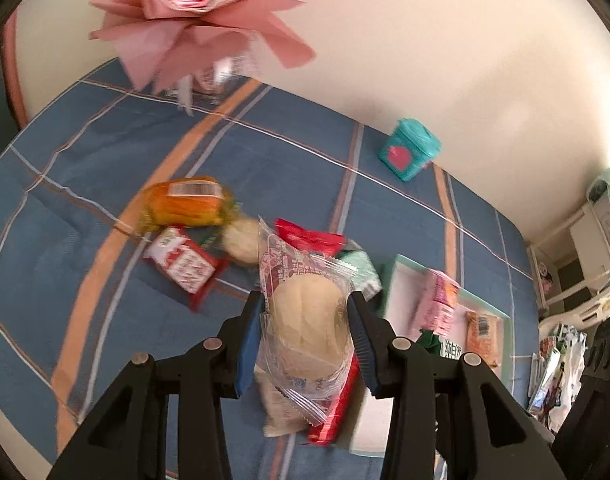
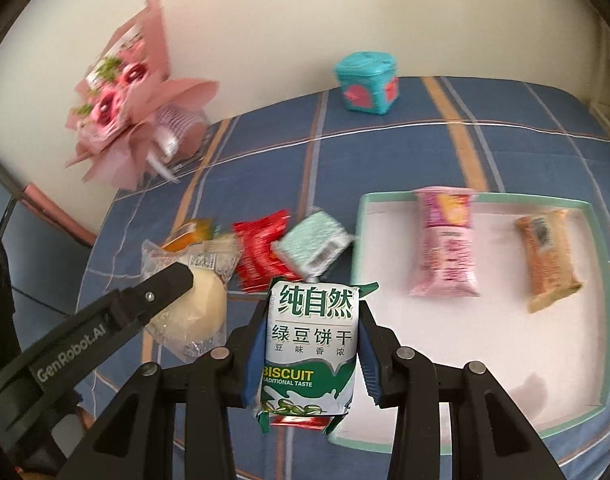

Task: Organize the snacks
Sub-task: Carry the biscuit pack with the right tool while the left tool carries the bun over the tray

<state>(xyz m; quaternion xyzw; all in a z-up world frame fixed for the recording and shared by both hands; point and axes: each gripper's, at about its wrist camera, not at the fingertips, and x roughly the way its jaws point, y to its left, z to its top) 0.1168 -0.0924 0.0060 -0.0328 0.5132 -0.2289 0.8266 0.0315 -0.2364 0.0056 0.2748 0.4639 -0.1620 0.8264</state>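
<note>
Now both closed on packets: right gripper (image 2: 310,354) on upright biscuit pack (image 2: 311,350) beside tray (image 2: 589,408), centre-right; left gripper (image 1: 307,334) on clear-wrapped pastry (image 1: 305,320), farther left.

A home bedroom — blue plaid bedsheet (image 2: 445,152) spread under cream walls, a pink wrapped bouquet (image 2: 133,96) at upper left, a teal keepsake box (image 2: 365,84) near the wall
</note>
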